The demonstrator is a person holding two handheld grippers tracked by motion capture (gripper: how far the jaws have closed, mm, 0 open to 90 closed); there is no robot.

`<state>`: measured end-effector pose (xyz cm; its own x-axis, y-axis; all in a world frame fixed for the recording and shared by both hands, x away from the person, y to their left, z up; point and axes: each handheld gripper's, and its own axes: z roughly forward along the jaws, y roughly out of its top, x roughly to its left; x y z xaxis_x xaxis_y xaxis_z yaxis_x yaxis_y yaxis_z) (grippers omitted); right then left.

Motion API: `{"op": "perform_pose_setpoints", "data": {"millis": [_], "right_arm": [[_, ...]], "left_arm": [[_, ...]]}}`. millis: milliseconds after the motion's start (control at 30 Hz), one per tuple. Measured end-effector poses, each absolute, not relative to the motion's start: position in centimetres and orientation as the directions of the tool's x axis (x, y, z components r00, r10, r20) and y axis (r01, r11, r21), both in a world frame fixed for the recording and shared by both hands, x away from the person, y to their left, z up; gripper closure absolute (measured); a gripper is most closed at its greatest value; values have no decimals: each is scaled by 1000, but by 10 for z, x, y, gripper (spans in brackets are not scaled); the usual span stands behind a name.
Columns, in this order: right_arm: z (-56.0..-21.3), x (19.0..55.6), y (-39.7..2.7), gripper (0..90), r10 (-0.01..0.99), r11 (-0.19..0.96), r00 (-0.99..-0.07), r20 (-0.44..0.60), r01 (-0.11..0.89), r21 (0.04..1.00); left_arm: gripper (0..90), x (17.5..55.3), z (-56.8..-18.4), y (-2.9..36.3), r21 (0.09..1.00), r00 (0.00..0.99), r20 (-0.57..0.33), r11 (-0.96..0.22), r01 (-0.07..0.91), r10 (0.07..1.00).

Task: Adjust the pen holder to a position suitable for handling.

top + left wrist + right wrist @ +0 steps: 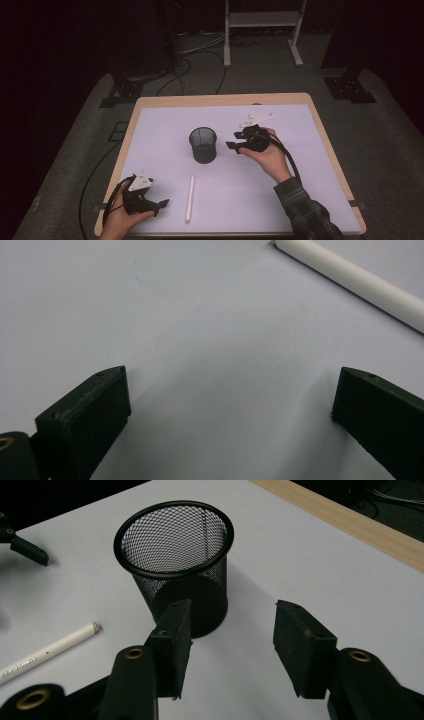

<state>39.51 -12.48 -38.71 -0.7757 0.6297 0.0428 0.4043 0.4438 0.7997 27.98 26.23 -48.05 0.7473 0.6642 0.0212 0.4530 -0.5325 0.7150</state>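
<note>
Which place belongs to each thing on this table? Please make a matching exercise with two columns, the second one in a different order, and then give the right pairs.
Things:
1. mesh cup
2. white stick
3. left gripper
4. right gripper

Places or states:
A. lying flat near the front edge of the table
B. open, at the front left corner, jaws pointing toward the stick
C. standing upright in the middle of the table, empty
D. open, just to the right of the cup, jaws pointing toward it

Right pairs: 1-C, 2-A, 3-B, 4-D
</note>
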Motion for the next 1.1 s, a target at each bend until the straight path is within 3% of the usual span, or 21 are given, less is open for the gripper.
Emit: {"op": "perform_pose_setpoints", "data": {"millis": [700,1100], "right_arm": [[-377,429,-76,593,615,448,-786,55,407,796],[-390,452,-56,674,616,479,-785,68,442,758]], "left_arm": [[13,280,-480,262,713,747,17,-532,457,664],[13,280,-480,262,715,746,15,-528,458,666]]}}
